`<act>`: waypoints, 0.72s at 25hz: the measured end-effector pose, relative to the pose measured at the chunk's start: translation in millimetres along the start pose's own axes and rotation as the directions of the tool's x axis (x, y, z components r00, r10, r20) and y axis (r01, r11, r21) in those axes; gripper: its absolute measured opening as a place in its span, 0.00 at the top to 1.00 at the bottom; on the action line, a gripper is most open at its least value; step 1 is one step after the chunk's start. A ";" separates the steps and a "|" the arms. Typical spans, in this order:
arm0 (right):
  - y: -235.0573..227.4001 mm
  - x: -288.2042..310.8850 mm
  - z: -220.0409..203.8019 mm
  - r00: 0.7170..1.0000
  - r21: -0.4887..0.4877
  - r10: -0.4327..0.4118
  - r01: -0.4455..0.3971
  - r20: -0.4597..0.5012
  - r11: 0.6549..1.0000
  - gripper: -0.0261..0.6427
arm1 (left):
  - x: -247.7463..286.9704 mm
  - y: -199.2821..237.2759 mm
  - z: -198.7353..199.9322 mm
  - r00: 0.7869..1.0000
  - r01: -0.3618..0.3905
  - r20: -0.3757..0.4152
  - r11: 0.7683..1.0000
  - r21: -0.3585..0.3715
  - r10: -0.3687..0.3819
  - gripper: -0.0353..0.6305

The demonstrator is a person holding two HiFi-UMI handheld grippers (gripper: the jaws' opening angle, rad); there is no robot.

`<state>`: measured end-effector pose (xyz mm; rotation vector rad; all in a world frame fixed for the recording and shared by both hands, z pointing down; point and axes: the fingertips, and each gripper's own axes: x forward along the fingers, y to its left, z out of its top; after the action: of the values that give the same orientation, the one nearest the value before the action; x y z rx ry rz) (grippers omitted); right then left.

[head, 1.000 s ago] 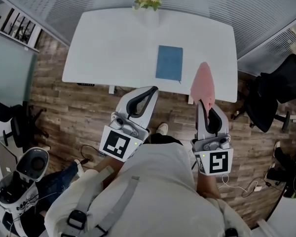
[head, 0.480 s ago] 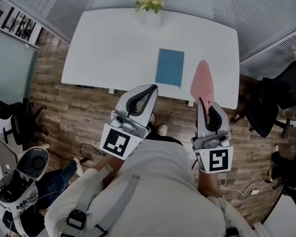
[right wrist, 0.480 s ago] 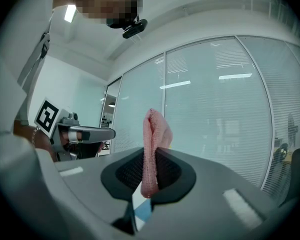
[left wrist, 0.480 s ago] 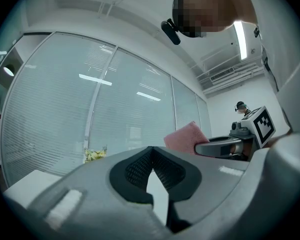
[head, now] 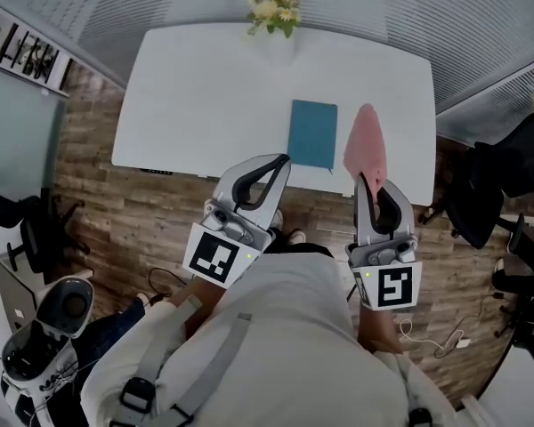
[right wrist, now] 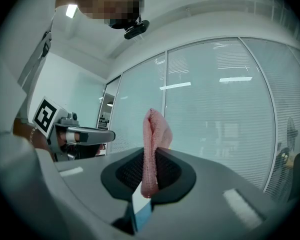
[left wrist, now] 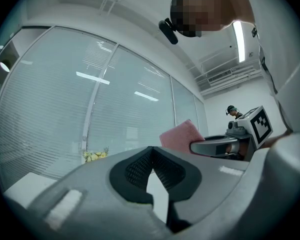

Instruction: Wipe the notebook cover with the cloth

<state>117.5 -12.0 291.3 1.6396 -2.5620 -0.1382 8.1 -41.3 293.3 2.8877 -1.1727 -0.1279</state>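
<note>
The left grey claw [head: 279, 162] is hovering shut and empty near the white surface [head: 205, 87], where the teal rectangular notebook [head: 312, 134] is lying with its long axis pointing away, while the right claw [head: 366, 181] is pinching the pink cloth [head: 366, 145] upright just beside the notebook's right edge.

Flwrs [head: 274, 5] on wht table [head: 205, 87]; blk chair [head: 491, 185]

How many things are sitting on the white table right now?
2: the blue notebook near the front edge and the flowers at the far edge. The pink cloth is held in the right gripper, not lying on the table.
</note>
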 end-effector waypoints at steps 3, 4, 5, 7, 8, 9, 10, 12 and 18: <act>2.0 7.4 0.8 1.000 -0.001 -0.011 0.011 -0.001 1.000 0.92 | 2.6 6.7 -1.2 1.000 0.007 0.001 1.000 -0.003 -0.007 0.94; 2.3 8.3 0.2 1.000 -0.009 -0.012 0.012 -0.002 1.000 0.92 | 3.1 7.5 -1.5 1.000 0.009 0.001 1.000 -0.004 -0.009 0.94; 2.0 8.1 -2.0 1.000 -0.026 -0.008 0.008 -0.005 1.000 0.92 | 3.5 8.0 -2.4 1.000 0.010 -0.001 1.000 -0.003 -0.010 0.94; 1.2 7.9 -6.6 1.000 -0.045 0.004 -0.005 -0.009 0.999 0.92 | 5.2 9.1 -5.2 1.000 0.008 -0.007 1.000 0.004 -0.008 0.94; 0.7 8.2 -8.4 1.000 -0.048 0.009 -0.010 -0.014 0.999 0.92 | 6.6 9.6 -6.9 1.000 0.006 -0.010 1.000 0.008 -0.006 0.94; 0.1 8.9 -9.8 1.000 -0.052 0.013 -0.014 -0.019 0.999 0.92 | 8.3 10.3 -8.7 1.000 0.002 -0.012 1.000 0.012 -0.002 0.94; -0.2 10.1 -10.5 1.000 -0.057 0.015 -0.016 -0.024 0.998 0.92 | 9.8 11.1 -10.7 1.000 -0.002 -0.014 1.000 0.012 0.002 0.94; 1.0 15.3 -10.9 0.999 -0.072 0.016 -0.018 -0.029 0.997 0.92 | 11.3 13.4 -17.5 1.000 -0.008 -0.024 1.000 0.005 0.008 0.94; -2.5 32.9 -59.1 0.983 -0.293 0.009 -0.064 -0.186 0.954 0.92 | 21.7 23.7 -60.9 0.994 -0.004 -0.107 1.000 0.024 0.006 0.94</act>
<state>113.7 -44.3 350.6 1.4225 -2.3002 -0.3375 12.2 -74.1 353.8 2.8713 -1.1714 0.0409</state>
